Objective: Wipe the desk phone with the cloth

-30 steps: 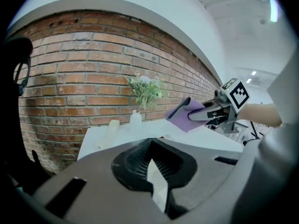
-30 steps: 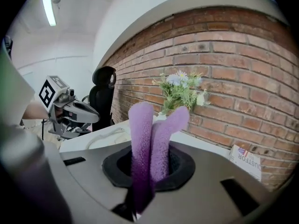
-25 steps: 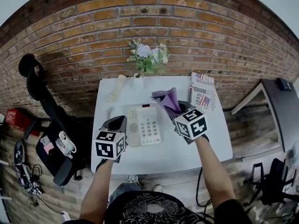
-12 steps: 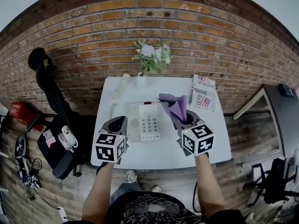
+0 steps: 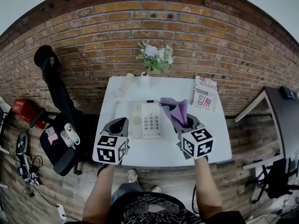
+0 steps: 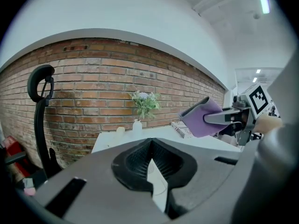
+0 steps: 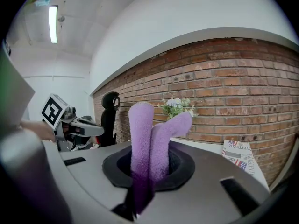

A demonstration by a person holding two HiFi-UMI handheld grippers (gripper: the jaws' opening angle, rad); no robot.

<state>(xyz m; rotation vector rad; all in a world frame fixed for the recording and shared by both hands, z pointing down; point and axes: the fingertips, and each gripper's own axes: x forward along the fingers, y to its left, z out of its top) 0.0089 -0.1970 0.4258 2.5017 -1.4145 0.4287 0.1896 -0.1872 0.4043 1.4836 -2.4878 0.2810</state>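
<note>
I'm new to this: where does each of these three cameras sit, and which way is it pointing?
Head view: on the person's head, facing steeply down at the table and phone; both forearms, left gripper and right gripper show.
Left gripper view: on the left gripper, facing the brick wall; its own shut jaws show.
Right gripper view: on the right gripper, facing the same wall; its jaws pinch the cloth.
Shared: both gripper views catch the flowers.
</note>
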